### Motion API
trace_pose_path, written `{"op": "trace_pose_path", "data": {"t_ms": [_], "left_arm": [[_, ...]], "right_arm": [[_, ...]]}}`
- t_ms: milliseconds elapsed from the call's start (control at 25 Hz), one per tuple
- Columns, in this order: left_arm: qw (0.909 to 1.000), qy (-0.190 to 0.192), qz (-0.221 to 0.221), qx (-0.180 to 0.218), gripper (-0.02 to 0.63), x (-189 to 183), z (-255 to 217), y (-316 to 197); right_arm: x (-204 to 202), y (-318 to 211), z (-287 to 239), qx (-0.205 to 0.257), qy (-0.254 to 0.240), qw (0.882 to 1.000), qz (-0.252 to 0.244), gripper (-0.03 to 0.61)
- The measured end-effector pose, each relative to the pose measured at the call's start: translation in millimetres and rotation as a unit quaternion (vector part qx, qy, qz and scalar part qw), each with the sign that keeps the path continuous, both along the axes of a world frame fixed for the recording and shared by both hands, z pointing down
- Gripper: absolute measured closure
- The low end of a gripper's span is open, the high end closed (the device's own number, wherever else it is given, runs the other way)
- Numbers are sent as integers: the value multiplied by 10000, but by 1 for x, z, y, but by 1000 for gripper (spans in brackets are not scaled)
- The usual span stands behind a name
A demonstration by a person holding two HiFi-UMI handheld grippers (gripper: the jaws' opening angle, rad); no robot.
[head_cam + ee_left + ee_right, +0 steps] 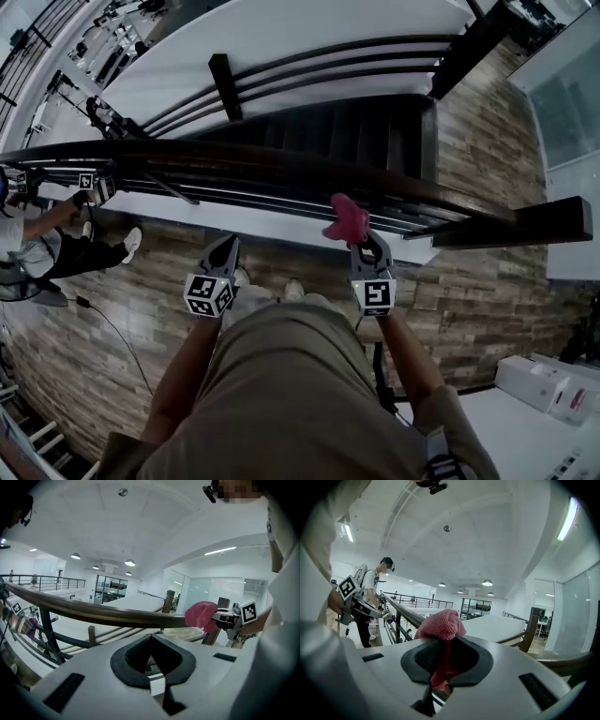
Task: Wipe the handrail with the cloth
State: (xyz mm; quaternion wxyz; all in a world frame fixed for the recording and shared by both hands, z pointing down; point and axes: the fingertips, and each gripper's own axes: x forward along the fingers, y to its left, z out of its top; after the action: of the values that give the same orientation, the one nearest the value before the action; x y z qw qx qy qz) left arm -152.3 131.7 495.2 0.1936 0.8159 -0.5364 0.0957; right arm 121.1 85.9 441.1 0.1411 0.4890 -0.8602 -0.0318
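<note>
**Right jaws clamped on cloth at handrail; left jaws closed, empty**

Right gripper: jaws pinched on one pink cloth, which bunches above them. Left gripper: jaws together, nothing between. The cloth sits at the near side of the one dark wooden handrail; contact unconfirmed. Each of the two grippers bears one marker cube printed with black-and-white squares. One other person stands at left.

Floor: we see wood-look planks running along the rail.
Shoes: ours, planted on the planks just beside the rail.
Cable: dark, lying across the planks at left.
Person: on the planks, far left.
Boxes: white, lower right, on a paler patch.
</note>
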Motion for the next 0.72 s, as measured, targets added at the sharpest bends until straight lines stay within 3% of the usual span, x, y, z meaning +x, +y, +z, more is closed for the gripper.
{"op": "trace_pose_path", "data": {"t_ms": [280, 520, 720], "left_arm": [[9998, 93, 72, -135, 598, 10, 5, 1], [9998, 88, 146, -74, 597, 41, 4, -2], [9999, 118, 11, -26, 598, 48, 4, -8]], "right_arm": [[-1, -4, 1, -118, -33, 9998, -144, 531], [23, -13, 9, -252, 111, 9991, -313, 531], [25, -26, 9, -337, 324, 9961, -751, 531]]}}
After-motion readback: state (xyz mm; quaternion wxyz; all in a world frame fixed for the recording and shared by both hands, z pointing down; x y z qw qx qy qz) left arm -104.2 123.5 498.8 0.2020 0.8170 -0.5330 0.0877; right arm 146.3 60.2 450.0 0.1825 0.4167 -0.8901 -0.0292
